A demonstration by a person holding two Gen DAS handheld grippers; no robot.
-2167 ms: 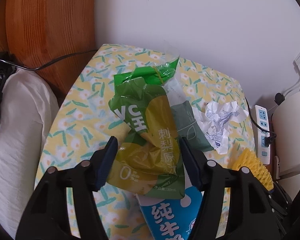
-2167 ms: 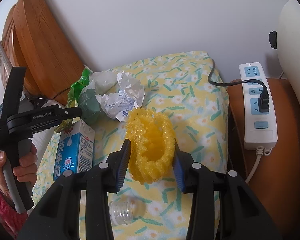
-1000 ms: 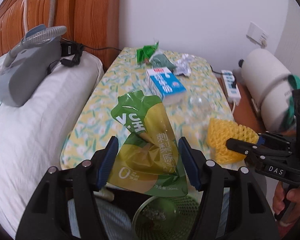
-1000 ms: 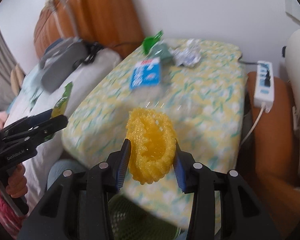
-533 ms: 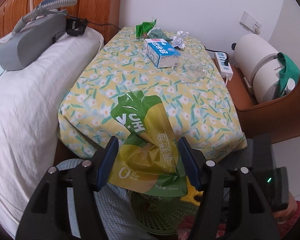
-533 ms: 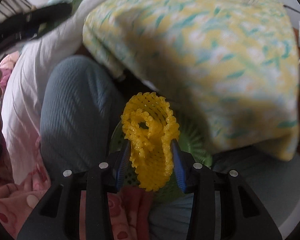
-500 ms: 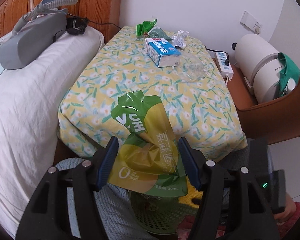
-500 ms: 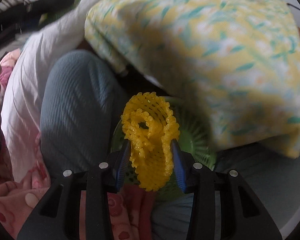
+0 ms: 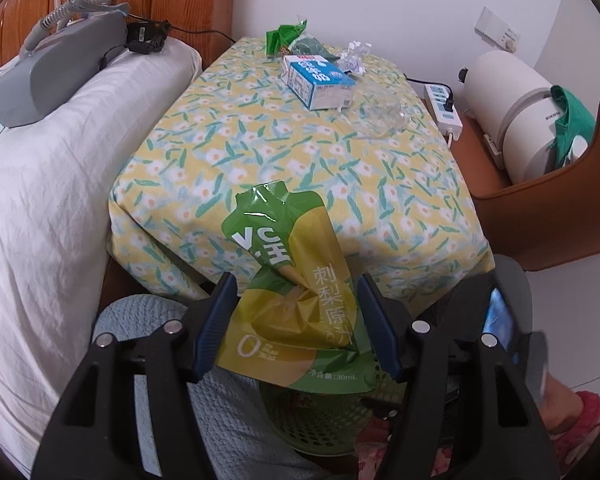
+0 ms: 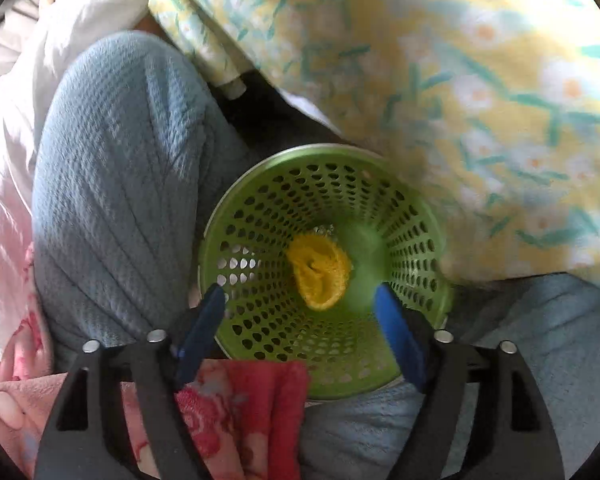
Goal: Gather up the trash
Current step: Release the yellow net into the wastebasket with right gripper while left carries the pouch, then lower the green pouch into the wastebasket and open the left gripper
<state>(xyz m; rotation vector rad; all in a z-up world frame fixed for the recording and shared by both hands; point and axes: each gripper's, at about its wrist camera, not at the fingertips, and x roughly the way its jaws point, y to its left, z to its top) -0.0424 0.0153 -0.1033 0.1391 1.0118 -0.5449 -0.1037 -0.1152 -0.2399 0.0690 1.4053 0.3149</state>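
My left gripper is shut on a green and yellow juice pouch and holds it above the green perforated basket, between the person's knees. My right gripper is open and empty above the same basket. A yellow foam net lies at the basket's bottom. On the floral table remain a blue milk carton, a crumpled white paper, a green wrapper and a clear plastic bottle.
A white pillow with a grey device lies left of the table. A power strip and a white cylinder appliance sit on the brown stand at right. The person's legs flank the basket.
My right gripper has opened and the yellow foam net has dropped into the green basket. My left gripper still holds the pouch, nearly unmoved.
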